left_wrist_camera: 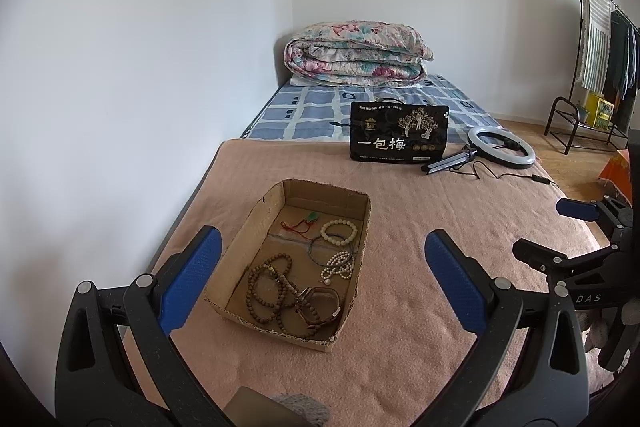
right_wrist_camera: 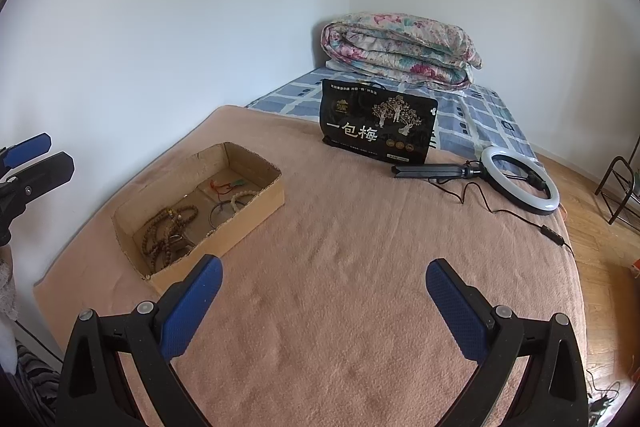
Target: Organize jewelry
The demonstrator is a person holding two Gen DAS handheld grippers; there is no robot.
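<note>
An open cardboard box (left_wrist_camera: pixel 236 263) lies on the pink blanket (left_wrist_camera: pixel 400 227) and holds the jewelry: a brown bead string (left_wrist_camera: pixel 268 291), a white bead bracelet (left_wrist_camera: pixel 339 230), a pearl string (left_wrist_camera: pixel 338 265), a thin dark bangle (left_wrist_camera: pixel 325 249), a red cord with a green pendant (left_wrist_camera: pixel 304 221) and a brown watch-like band (left_wrist_camera: pixel 320 303). My left gripper (left_wrist_camera: pixel 323 263) is open and empty above the box's near end. My right gripper (right_wrist_camera: pixel 324 285) is open and empty over bare blanket, right of the box (right_wrist_camera: pixel 256 211). The left gripper shows at the right wrist view's left edge (right_wrist_camera: pixel 28 155).
A black snack bag (left_wrist_camera: pixel 399 137) stands at the blanket's far edge. A ring light (left_wrist_camera: pixel 502 147) on a folded tripod, with a cable, lies to its right. A folded floral quilt (left_wrist_camera: pixel 356 53) is on the far bed. A clothes rack (left_wrist_camera: pixel 600 67) stands at the right. Wall along the left.
</note>
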